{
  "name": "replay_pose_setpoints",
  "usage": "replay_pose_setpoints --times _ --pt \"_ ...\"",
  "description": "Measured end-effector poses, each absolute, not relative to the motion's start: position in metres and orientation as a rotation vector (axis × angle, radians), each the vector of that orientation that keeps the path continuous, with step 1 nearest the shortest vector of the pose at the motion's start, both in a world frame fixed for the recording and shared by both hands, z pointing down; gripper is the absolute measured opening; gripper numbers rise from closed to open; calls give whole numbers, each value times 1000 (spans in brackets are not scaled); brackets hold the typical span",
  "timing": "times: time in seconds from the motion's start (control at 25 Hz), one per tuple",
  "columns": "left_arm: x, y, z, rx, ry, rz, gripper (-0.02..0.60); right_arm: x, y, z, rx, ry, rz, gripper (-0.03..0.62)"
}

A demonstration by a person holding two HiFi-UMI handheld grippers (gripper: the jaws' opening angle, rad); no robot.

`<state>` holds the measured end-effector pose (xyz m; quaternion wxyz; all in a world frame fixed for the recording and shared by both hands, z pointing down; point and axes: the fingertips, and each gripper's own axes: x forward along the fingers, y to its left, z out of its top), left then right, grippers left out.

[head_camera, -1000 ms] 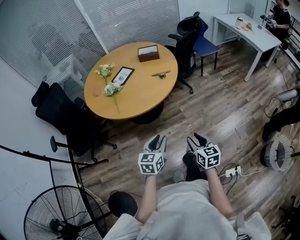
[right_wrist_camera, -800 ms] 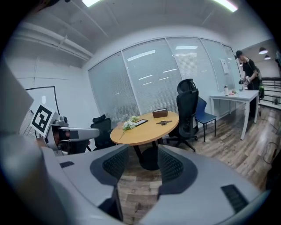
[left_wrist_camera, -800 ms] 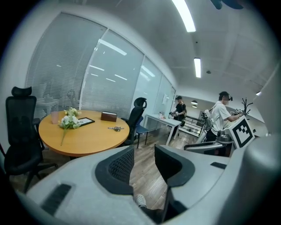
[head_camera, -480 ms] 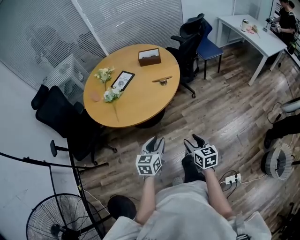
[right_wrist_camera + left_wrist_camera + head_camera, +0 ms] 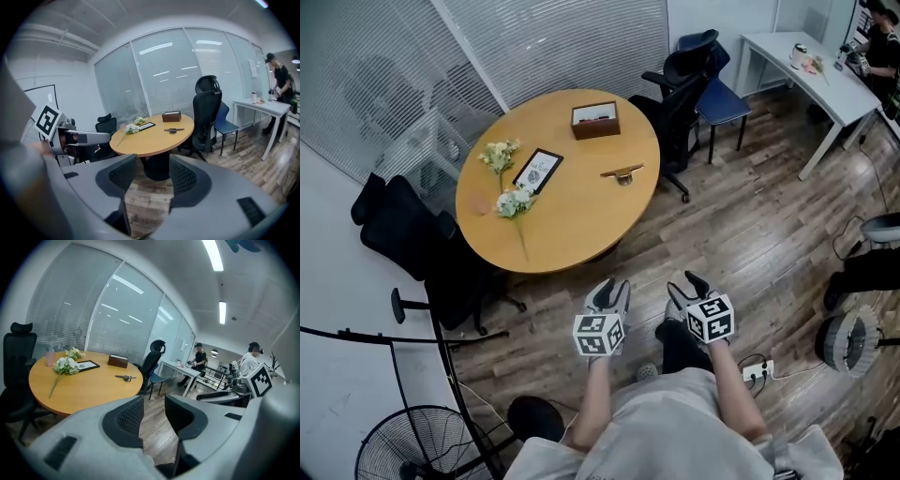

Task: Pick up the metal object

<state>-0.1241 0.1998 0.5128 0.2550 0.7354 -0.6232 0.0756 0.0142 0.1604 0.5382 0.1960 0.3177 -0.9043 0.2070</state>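
Note:
The metal object point(image 5: 622, 173), a slim brass-coloured bar on a small round base, lies near the right edge of the round wooden table point(image 5: 572, 220). It shows far ahead in the left gripper view point(image 5: 125, 377) and in the right gripper view point(image 5: 173, 130). My left gripper point(image 5: 612, 289) and right gripper point(image 5: 686, 284) hang side by side over the wooden floor, short of the table's near edge. Both point toward the table and are well apart from the object. Their jaws have just been opening, and both the left gripper point(image 5: 153, 413) and the right gripper point(image 5: 153, 173) stand open with nothing between them.
On the table are a brown box point(image 5: 595, 120), a framed picture point(image 5: 538, 170), white flowers point(image 5: 511, 195) and a pink cup point(image 5: 478, 203). Black office chairs point(image 5: 680, 84) point(image 5: 403, 230) flank it. A fan point(image 5: 403, 450) stands at lower left, a power strip point(image 5: 757, 370) lies on the floor, and a white desk point(image 5: 811, 66) is far right.
The table has drawn closer and lower in the head view as I walked toward it. Both grippers moved forward with me, still side by side, and their jaws stand a little wider.

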Motion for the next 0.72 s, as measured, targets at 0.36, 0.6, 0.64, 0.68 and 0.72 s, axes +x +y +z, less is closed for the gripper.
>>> replay_pose_setpoints --times 0.36,0.6,0.64,0.68,0.72 --pt "-170 165 531 1882 -1775 191 130 -40 115 554 727 -2566 566 199" --pt "-179 123 537 1844 -1780 227 130 -55 68 558 693 -2573 604 199" --pt "-179 116 537 1835 -1779 237 130 -56 59 558 690 -2572 612 199" --pt "-178 109 536 1828 -1777 246 130 -55 52 557 687 -2570 620 199" --pt "-178 102 535 1822 -1774 254 130 -54 45 556 686 -2568 629 199"
